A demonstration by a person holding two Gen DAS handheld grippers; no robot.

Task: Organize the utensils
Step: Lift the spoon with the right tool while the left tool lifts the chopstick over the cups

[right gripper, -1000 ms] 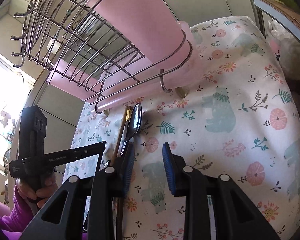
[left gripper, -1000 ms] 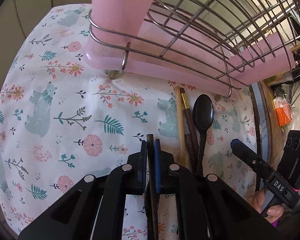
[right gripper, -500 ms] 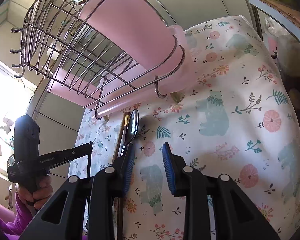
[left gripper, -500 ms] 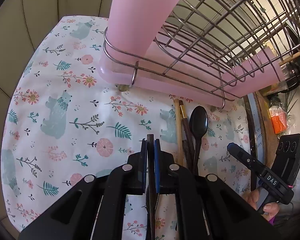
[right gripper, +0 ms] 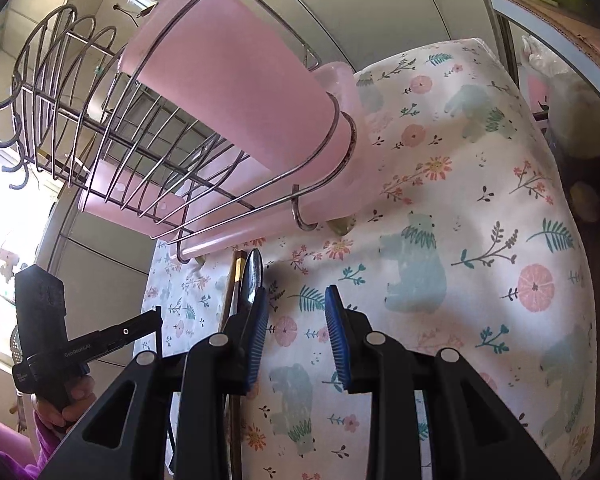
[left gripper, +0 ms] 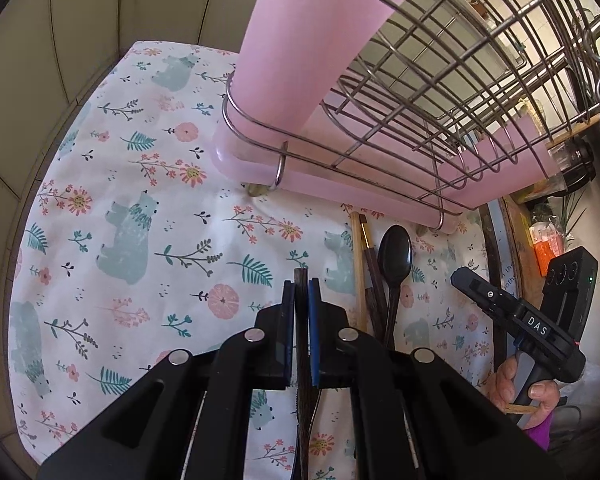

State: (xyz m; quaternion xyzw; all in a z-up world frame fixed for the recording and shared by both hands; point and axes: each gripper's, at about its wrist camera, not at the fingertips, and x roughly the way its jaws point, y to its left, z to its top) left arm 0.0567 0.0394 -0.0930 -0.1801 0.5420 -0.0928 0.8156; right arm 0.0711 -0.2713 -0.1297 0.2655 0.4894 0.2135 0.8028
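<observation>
Right, left gripper (left gripper: pixel 301 300) jaws clamped on a dark chopstick (left gripper: pixel 300 276), long axis running along the fingers toward the pink utensil cup (left gripper: pixel 312 40) at upper centre. Right gripper (right gripper: pixel 296 334) jaws open, empty; spoon (right gripper: pixel 253 274) just left of them.

The left tongs (left gripper: pixel 301 308) are matte black plastic with angular, hollowed arms, each carrying two round silver screw heads, and blue pads line the inner faces of the two fingers. The right tongs (right gripper: pixel 296 316) have the same black frame and silver screws, with ribbed blue pads (right gripper: pixel 337 340) on the fingers. From the left camera, the right handle is a black pistol-shaped body with a white "DAS" label and a boxy black housing on top. From the right camera, the left handle bears small white lettering along its side. A purple sleeve (right gripper: pixel 40 446) covers the left wrist.
</observation>
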